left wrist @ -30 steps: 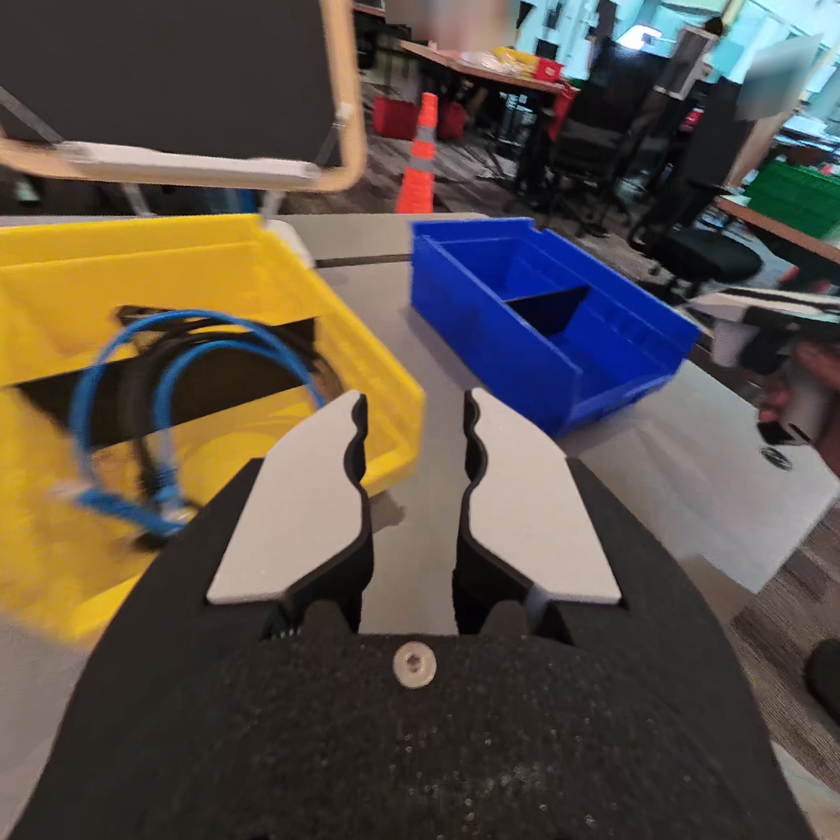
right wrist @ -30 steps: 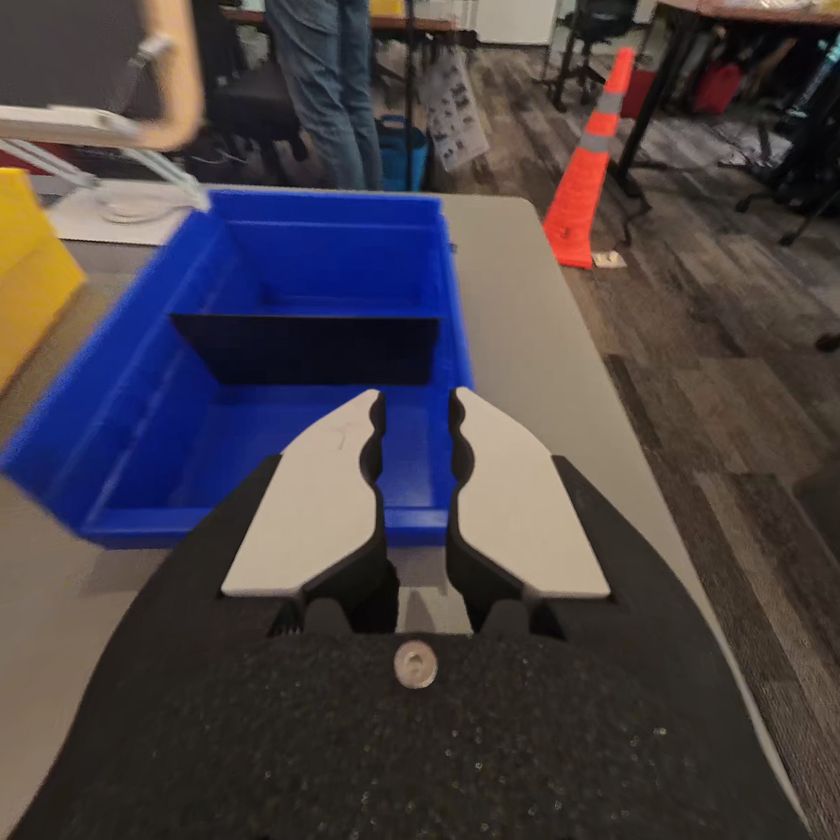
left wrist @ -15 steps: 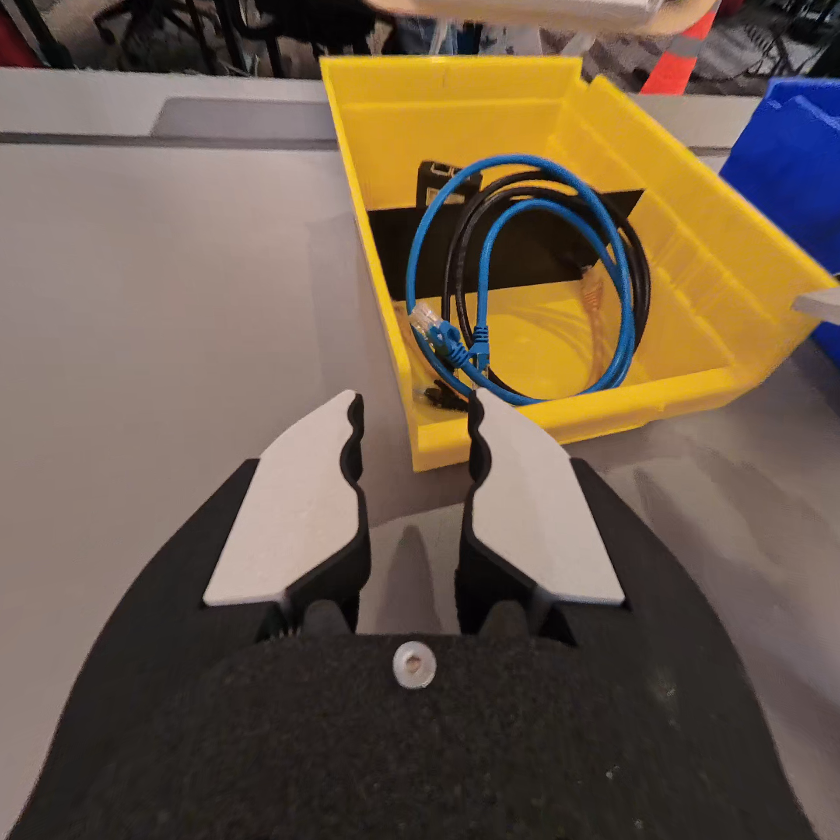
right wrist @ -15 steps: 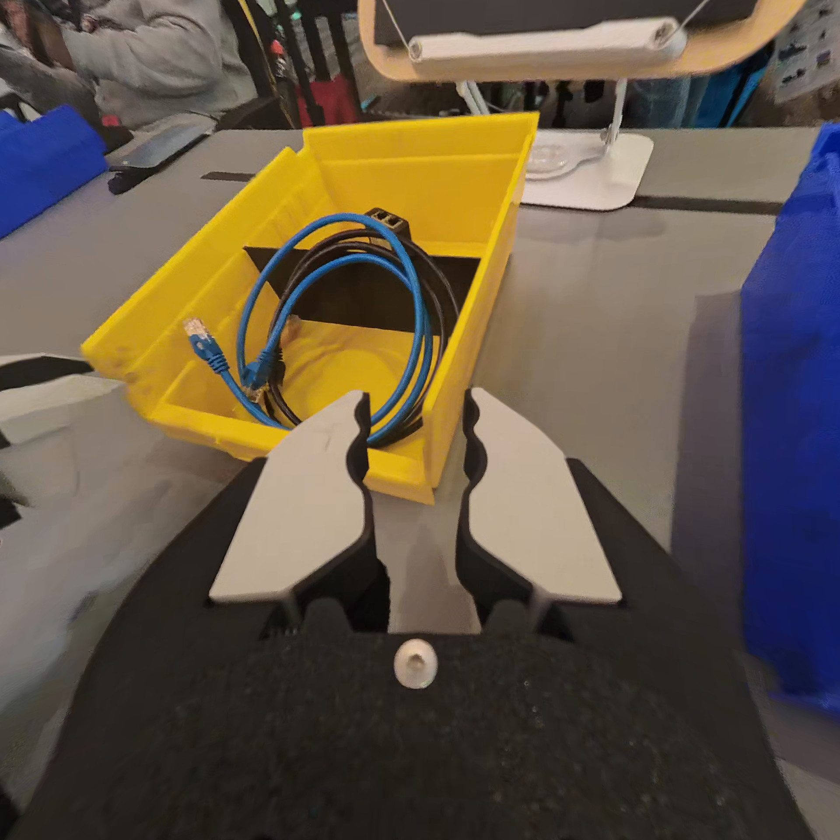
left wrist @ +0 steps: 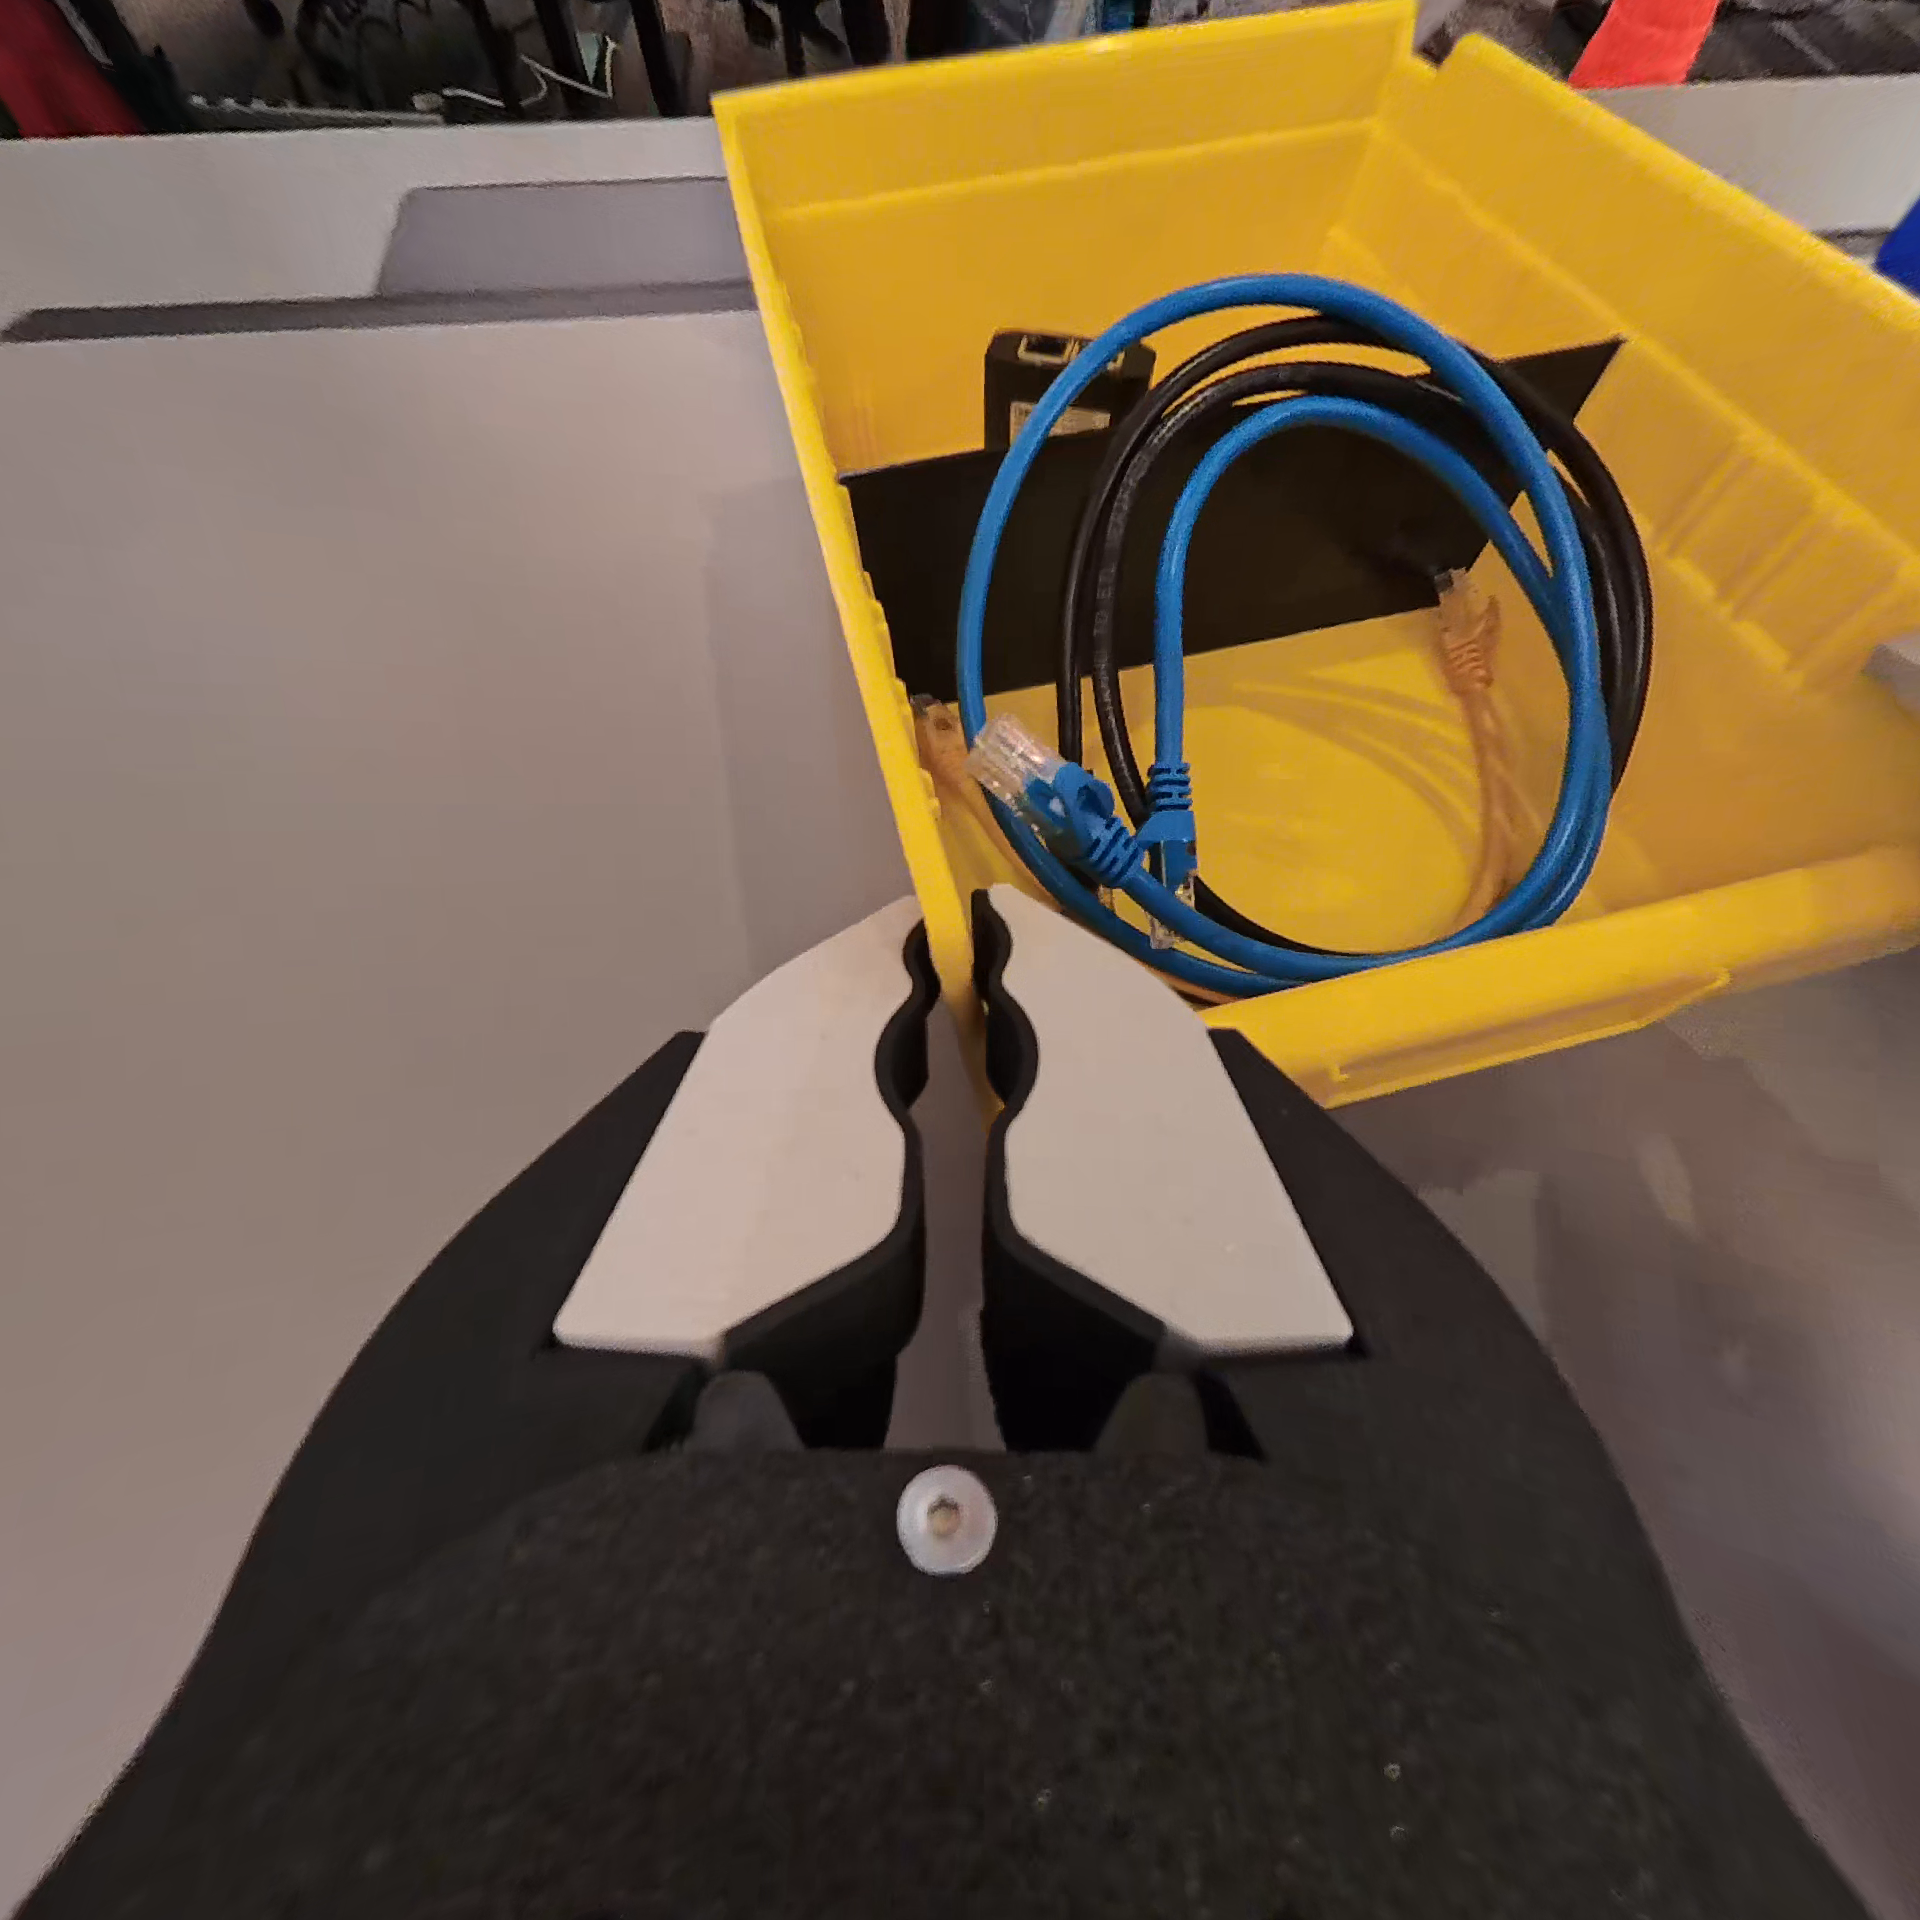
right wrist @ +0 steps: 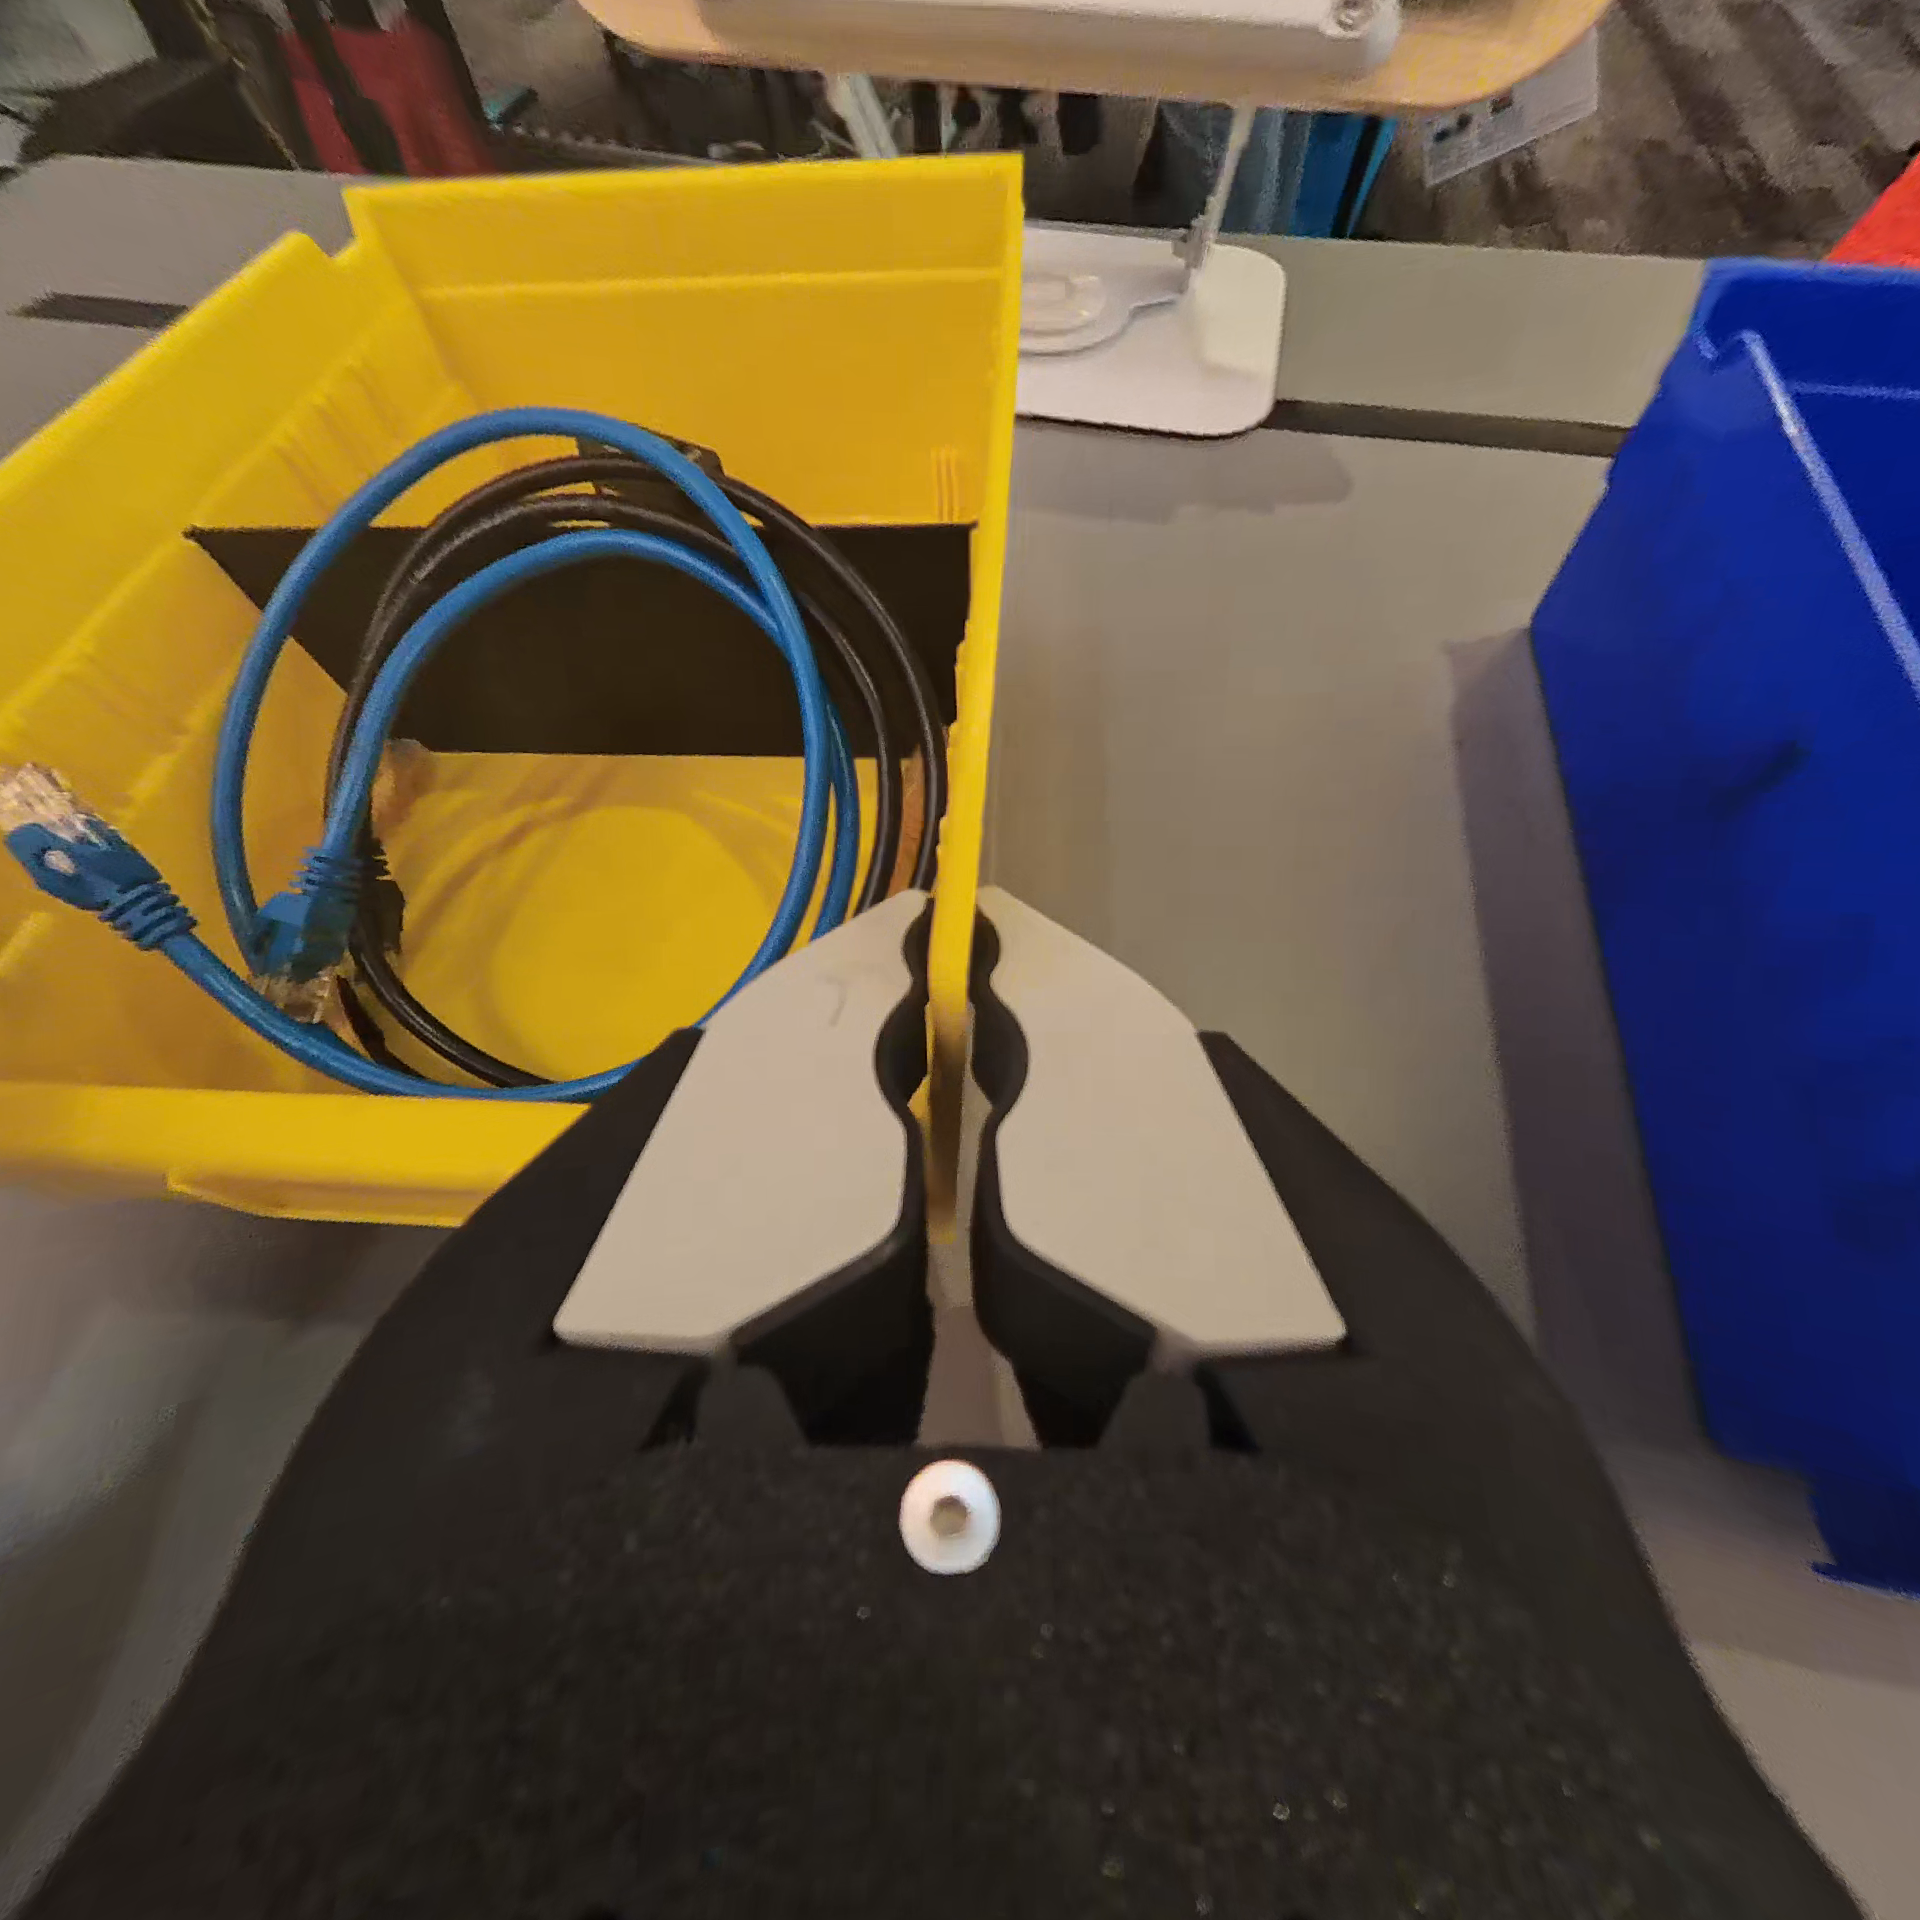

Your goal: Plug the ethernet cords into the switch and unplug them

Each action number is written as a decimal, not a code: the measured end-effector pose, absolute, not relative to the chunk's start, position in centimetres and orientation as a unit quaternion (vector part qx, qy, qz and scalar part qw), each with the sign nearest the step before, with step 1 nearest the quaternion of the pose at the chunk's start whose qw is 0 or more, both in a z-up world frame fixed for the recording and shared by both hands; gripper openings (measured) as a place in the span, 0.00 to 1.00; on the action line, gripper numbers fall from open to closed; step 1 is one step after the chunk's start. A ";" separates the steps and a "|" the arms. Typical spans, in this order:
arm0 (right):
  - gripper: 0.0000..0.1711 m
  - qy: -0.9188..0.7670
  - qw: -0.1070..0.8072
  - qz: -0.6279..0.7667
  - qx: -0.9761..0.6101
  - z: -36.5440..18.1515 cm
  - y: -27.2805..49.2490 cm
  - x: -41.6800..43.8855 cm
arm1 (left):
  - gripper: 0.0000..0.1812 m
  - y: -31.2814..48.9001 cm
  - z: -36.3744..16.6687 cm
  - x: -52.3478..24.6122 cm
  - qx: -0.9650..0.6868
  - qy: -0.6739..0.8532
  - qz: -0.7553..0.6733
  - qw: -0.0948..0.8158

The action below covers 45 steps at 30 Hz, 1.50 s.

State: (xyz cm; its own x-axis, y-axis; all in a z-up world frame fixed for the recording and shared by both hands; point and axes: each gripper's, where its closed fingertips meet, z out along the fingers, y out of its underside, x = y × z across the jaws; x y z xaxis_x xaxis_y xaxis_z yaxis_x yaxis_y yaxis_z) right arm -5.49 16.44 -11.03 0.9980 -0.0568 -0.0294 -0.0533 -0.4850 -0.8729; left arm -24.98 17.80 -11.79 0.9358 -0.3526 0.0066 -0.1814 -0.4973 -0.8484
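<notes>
Clamping the yellow bin (left wrist: 1455,997) by its walls, the left tool (left wrist: 954,935) pinches the near-left corner and the right tool (right wrist: 951,935) the right side wall. Inside lie the coiled blue cord (left wrist: 1247,312), a black cord (left wrist: 1621,582) and an orange one (left wrist: 1465,644) — light, floppy and prone to tangle, so best taken at the stiff plug boot. Beyond the divider (left wrist: 914,540) stands the switch (left wrist: 1039,395) — small, rigid, likely light. On the table (right wrist: 1299,727), a blue bin (right wrist: 1745,935) sits apart.
</notes>
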 end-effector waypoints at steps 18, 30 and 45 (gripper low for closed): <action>0.06 -0.032 0.509 0.094 -0.855 -11.2 17.3 -27.4 | 0.01 19.5 -10.7 -46.4 -0.868 0.046 -0.036 0.494; 0.14 -0.082 0.472 0.207 -0.853 -12.4 16.3 -30.2 | 0.16 19.5 -13.0 -48.0 -0.885 0.024 -0.037 0.463; 0.24 -0.191 0.522 0.111 -0.824 -12.2 9.7 -7.3 | 0.26 14.9 -7.2 -47.1 -0.811 -0.028 -0.132 0.569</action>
State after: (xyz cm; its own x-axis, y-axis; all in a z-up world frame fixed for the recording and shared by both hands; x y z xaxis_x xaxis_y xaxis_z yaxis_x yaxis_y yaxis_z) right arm -7.32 9.71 -12.20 0.9026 0.4301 0.0161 0.1983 -0.3823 -0.9025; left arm -47.10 14.95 -7.25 0.9636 -0.1056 0.2456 0.1950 -0.3509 -0.9159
